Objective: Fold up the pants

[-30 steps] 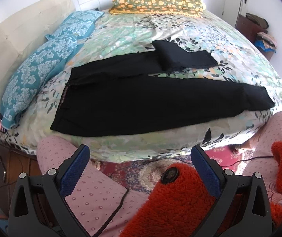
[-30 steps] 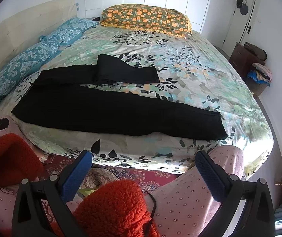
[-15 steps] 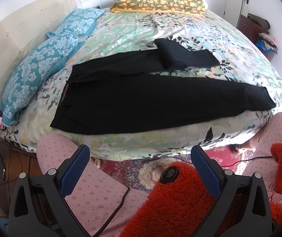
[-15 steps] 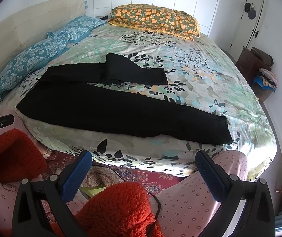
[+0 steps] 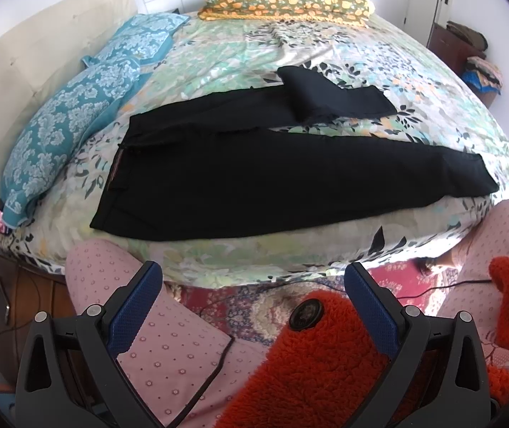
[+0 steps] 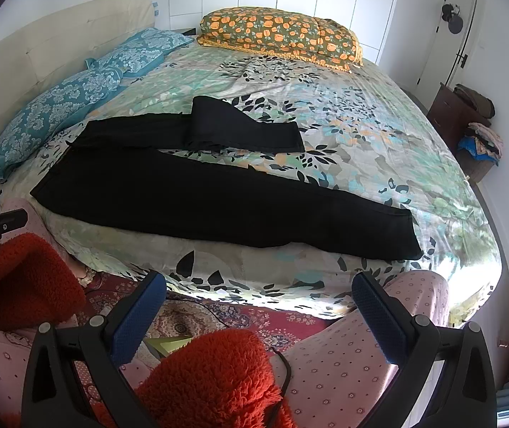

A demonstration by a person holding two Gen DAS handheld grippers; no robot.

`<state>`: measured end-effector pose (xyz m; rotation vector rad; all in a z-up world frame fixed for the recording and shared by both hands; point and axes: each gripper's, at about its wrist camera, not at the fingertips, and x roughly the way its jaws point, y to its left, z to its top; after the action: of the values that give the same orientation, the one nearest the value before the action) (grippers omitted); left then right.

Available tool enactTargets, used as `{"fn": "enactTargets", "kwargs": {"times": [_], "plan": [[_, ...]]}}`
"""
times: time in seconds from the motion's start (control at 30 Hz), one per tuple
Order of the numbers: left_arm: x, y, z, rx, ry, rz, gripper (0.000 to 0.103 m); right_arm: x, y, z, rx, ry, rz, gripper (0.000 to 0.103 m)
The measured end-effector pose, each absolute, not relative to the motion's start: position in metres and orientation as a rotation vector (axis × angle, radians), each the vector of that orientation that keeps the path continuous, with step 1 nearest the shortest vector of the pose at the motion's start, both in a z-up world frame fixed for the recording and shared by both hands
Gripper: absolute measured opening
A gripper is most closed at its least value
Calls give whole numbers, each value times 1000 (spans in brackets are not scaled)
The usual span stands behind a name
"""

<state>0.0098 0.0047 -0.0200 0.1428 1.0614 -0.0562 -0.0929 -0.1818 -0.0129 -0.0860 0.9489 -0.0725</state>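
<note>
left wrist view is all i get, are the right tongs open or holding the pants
Observer: The right tongs are open and empty, held short of the bed; nothing touches the pants.
Operator: anything on the floor below them
Observer: Yes, a yellow-green sheet of paper lies on the patterned rug, just inside the tongs' left finger as the right wrist view shows it.

Both tools (image 5: 253,294) (image 6: 258,303) nearer pants (image 5: 272,178).
</note>
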Motion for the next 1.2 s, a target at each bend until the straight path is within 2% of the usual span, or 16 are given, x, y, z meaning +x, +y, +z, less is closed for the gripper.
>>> {"fn": "enactTargets", "kwargs": {"times": [1.2], "plan": [[13,13,-25,124,1081,-40,102,-84,-174,-21,-114,978,-27,103]]}}
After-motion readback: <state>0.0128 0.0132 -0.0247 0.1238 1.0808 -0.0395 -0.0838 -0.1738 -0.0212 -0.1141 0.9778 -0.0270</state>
